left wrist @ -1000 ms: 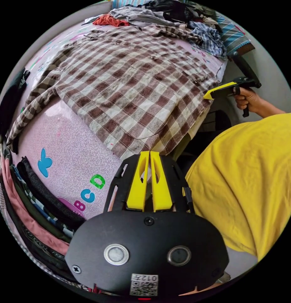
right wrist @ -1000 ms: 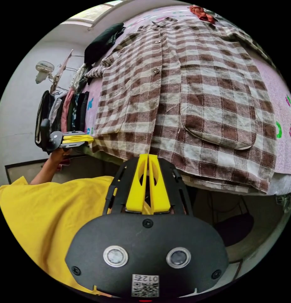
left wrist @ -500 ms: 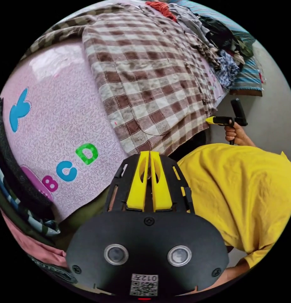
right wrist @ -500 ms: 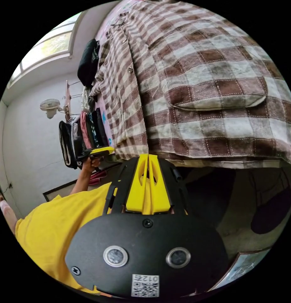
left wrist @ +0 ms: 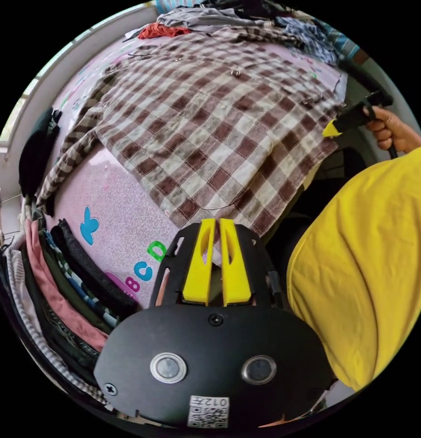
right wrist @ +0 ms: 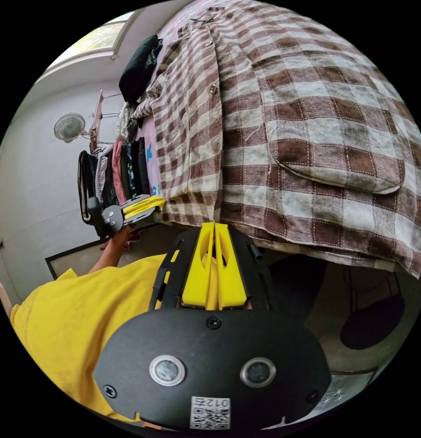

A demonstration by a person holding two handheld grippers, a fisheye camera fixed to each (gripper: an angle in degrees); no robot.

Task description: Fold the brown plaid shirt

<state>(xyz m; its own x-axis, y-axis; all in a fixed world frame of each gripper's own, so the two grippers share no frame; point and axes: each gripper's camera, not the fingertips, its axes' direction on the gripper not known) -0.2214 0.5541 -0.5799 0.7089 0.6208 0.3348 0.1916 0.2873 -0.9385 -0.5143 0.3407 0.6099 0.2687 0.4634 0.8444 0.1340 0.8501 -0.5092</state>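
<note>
Left gripper view, bottom centre: left gripper [left wrist: 215, 223], yellow jaws nearly pressed together with only a thin gap, tips at the shirt's hem edge; can't tell if any cloth is pinched. Right of it, the person's yellow top [left wrist: 370, 264] takes the lower right of the frame.

Right gripper view, bottom centre: right gripper [right wrist: 214, 226], jaws pressed together, tips at or just under the hem where it hangs off the bed edge; no clear pinch on fabric.

The brown plaid shirt [left wrist: 219, 123] lies spread flat, front up and buttoned, on the pink bedsheet [left wrist: 119, 214], filling the centre and upper part of the left gripper view. Its hem hangs over the near bed edge. A front pocket [right wrist: 342, 164] shows at right-centre in the right gripper view, and one sleeve [left wrist: 69, 159] trails toward the left of the frame.

Handling, judged: light, soft woven cloth, limp and not slippery; it'll drape and wrinkle, with no fragile parts except the buttons. Best hold is the two hem corners or the side seams, pinched at the doubled edge so the layers lift together.

Further back: folded clothes stack [left wrist: 59, 283] at lower left, clothes pile [left wrist: 246, 18] along the top edge.
</note>
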